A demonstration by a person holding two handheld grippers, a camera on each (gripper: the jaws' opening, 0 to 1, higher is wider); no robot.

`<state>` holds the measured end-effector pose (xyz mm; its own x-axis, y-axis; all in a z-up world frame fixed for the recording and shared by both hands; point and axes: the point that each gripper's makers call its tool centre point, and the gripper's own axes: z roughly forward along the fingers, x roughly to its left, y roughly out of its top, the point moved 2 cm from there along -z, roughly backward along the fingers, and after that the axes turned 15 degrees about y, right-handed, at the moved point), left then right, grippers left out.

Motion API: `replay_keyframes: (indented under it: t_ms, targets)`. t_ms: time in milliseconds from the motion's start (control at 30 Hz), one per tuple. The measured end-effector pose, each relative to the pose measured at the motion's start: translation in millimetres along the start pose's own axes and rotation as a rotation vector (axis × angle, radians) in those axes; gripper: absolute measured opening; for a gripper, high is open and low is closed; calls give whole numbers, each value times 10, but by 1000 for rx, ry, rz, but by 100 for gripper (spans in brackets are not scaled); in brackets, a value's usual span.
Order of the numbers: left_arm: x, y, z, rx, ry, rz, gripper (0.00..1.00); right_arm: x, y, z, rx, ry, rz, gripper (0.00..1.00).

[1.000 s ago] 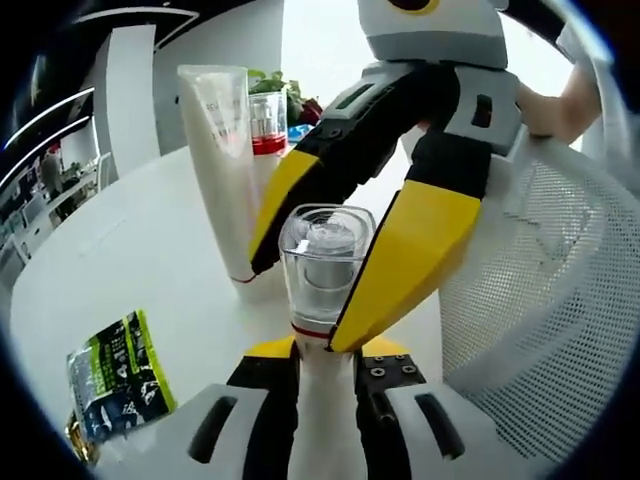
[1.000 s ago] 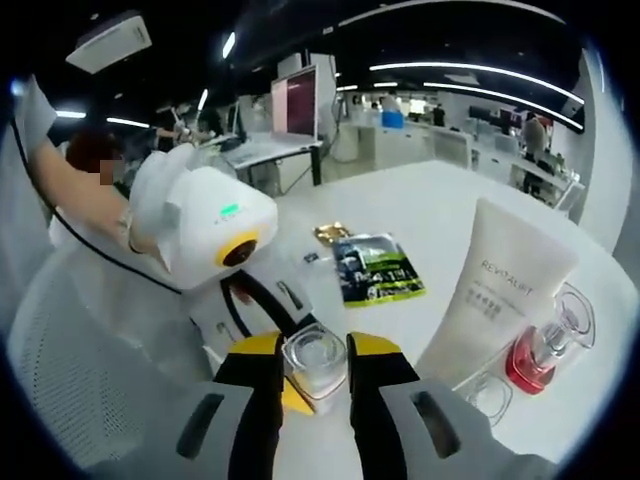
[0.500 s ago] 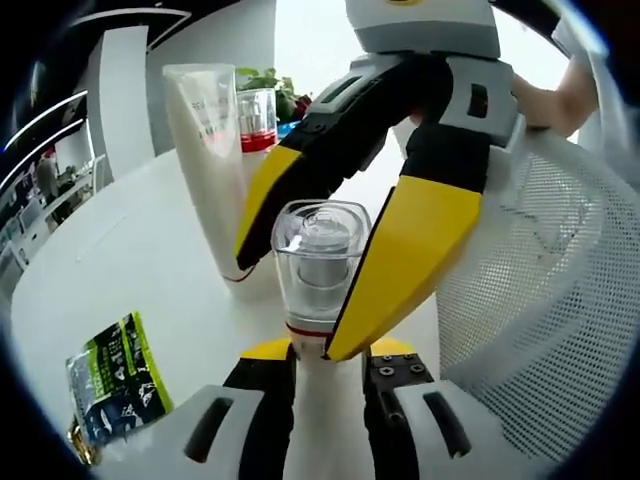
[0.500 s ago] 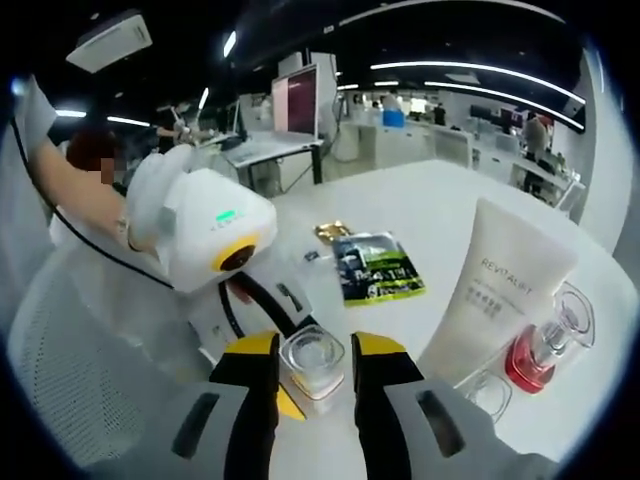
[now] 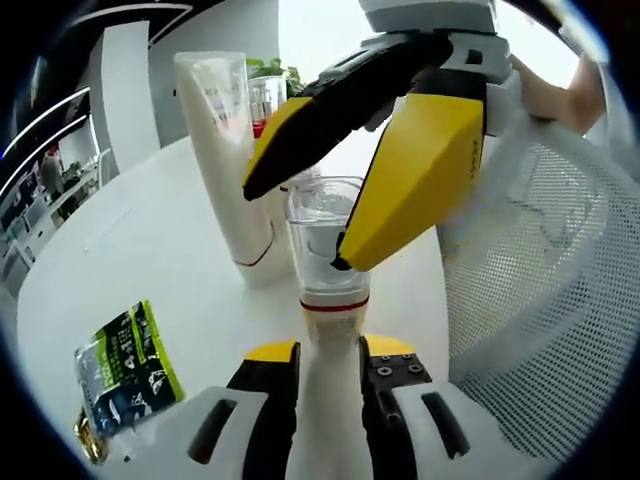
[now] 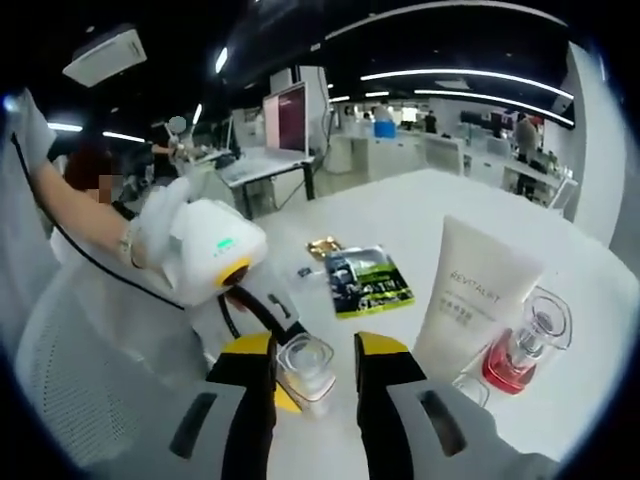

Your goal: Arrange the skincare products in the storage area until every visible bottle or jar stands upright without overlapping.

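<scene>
Clear-capped bottle (image 5: 325,262) upright (cap skyward)

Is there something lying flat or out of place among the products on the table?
The green sachet lies flat on the white table, apart from the upright white tube and red-based bottle. Nothing looks spilled or broken.

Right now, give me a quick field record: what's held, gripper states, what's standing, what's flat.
held: clear-capped bottle, upright over the white table
left gripper: shut on the bottle's white body
right gripper: open, jaws on either side of the clear cap, not touching
standing: white tube on its cap; red-liquid bottle beside it
flat: green sachet; small gold packet behind it
storage: white mesh basket on the right in the left gripper view
</scene>
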<state>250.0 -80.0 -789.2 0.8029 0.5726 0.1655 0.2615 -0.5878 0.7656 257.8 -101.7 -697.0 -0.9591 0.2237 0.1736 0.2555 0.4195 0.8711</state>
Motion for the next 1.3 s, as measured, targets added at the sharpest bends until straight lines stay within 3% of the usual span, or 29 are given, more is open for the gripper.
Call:
replay_keyframes:
  t_ms: [500,800,1000,1133,1300]
  targets:
    - [11,-24,-47,32,2,-29,11,79,59,-289,-56,-23,-2,29]
    - [-53,-34,-54,82,-19,-50,7,52,-99,-596,-34,-136,21,31]
    - [-48,10,-32,106,-5,-64,7,-34,-217,-679,-67,-194,95,32]
    - [-105,35,-29,124,-13,-64,8,-79,-320,-703,7,-238,79,32]
    - [-114,25,13,145,-12,-58,9,-90,-420,-675,95,-244,49,35]
